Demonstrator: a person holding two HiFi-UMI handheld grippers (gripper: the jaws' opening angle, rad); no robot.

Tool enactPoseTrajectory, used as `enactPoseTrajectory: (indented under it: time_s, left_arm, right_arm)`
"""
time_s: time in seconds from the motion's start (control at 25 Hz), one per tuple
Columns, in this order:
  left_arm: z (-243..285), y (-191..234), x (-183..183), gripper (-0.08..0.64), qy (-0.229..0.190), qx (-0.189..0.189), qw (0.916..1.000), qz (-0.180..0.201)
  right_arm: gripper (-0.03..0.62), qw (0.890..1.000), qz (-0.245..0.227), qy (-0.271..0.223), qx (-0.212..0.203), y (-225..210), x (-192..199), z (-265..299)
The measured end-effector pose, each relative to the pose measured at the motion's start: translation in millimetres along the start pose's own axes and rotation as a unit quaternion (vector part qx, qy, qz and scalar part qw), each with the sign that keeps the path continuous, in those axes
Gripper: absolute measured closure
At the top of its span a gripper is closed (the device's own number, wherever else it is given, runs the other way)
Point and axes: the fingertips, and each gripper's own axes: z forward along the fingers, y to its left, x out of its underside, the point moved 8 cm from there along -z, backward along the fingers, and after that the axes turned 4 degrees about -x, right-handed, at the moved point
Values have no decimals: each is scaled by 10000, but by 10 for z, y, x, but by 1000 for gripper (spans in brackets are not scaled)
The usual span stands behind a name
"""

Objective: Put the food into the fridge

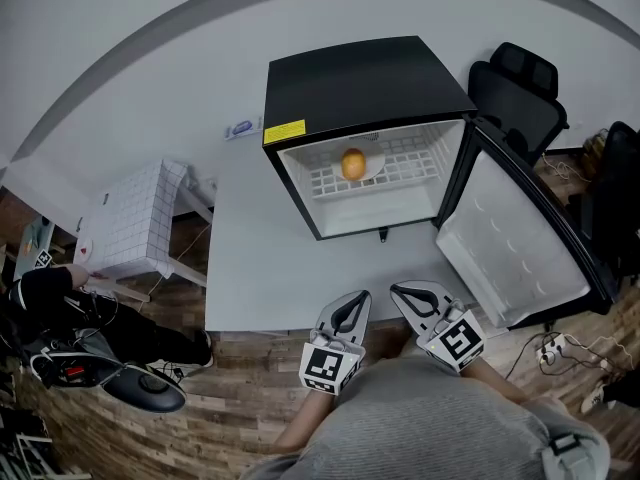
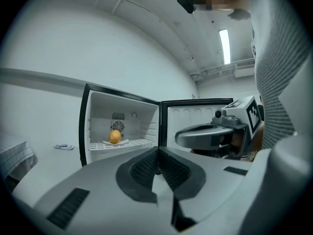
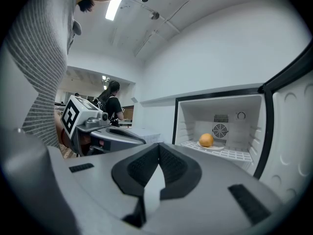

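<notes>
**A:** Left gripper (image 1: 350, 302) and right gripper (image 1: 404, 292), nearest to you: what have they got?

**B:** Nothing. I have both clenched tight and empty, side by side at the near edge of the table (image 1: 258, 268).

**A:** And the food?

**B:** The orange (image 1: 353, 164) sits on a white plate (image 1: 376, 165) on the shelf (image 1: 405, 176) inside the fridge (image 1: 360, 73). Its door (image 1: 510, 238) stands wide open on my right.

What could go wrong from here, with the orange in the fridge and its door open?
The door stands wide open; left so, the fridge won't stay cold. The orange sits loose on its plate on the wire shelf; slamming the door might roll it off. The right gripper, shut and empty, could slip pushing the door.
</notes>
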Motion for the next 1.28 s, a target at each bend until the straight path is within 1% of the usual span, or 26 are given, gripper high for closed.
enactPoseTrajectory:
  time_s: [0.48, 0.8, 1.08, 1.28]
  left_arm:
    - [1, -40, -53, 548, -122, 15, 9999, 13]
    - [33, -74, 53, 548, -6, 23, 10000, -75]
    - [62, -115, 59, 548, -18, 47, 9999, -99]
    - [80, -179, 59, 548, 11, 137, 9998, -131]
  right_arm:
    - [580, 10000, -6, -33, 13, -5, -20, -21]
    - [580, 9998, -146, 153, 40, -10, -2, -77]
    - [580, 9998, -65, 105, 126, -43, 19, -146]
    - [580, 9998, -2, 106, 153, -27, 49, -197]
